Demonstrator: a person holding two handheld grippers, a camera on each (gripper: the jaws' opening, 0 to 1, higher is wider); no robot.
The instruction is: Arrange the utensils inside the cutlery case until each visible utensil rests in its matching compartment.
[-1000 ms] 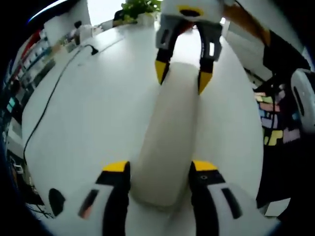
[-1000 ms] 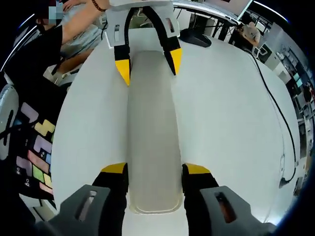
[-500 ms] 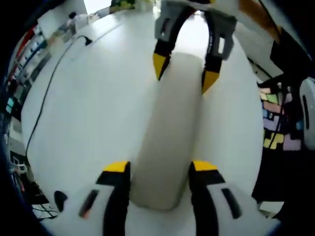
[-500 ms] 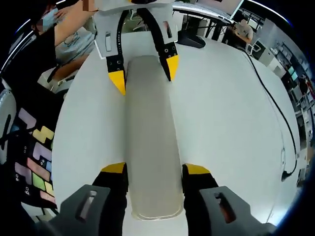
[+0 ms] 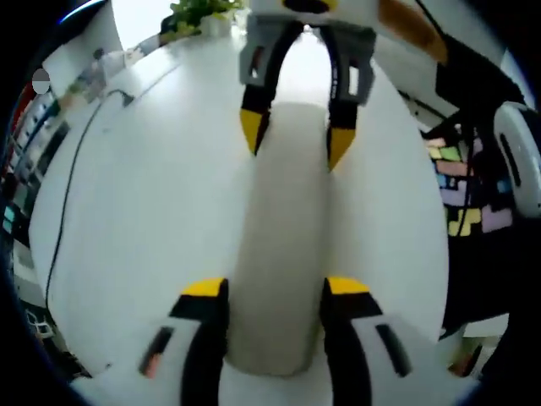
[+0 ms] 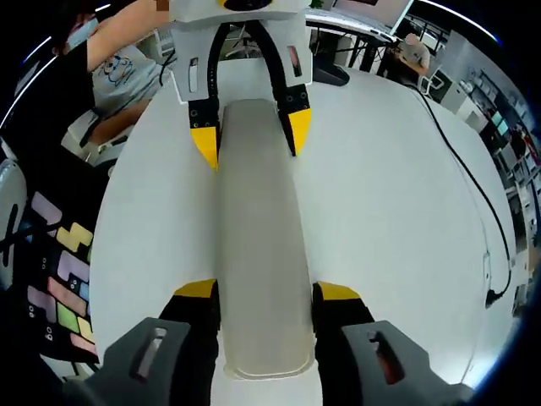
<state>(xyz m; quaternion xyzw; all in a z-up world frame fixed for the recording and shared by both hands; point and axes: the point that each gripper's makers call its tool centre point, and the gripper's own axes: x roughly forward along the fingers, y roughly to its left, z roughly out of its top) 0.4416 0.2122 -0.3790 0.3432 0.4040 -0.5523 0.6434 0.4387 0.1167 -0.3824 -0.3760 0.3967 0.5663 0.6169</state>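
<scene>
In the left gripper view, the left gripper is seen at the bottom, with its 2 yellow-tipped jaws set on either side of the near end of a long, closed, pale cutlery case. The jaws are open about as wide as the case and seem to press its sides. The case lies flat on the white surface and runs away from the camera. At its far end, the right gripper is seen, with 1 jaw on each side of the case. A thin black cable is seen on the surface to the left, and a green plant is seen at the far edge.

In the right gripper view, the same case is seen from its other end. The right gripper is spread to the width of the case, with its jaws against both sides. The left gripper is seen at the far end, holding the case the same way. A seated person is seen behind the surface on the left, and a black cable on the right. No utensils can be seen, as the case is shut.

Since 1 second ago, the case has stayed between both pairs of jaws. In the left gripper view, the whole picture has shifted a little to the left.
</scene>
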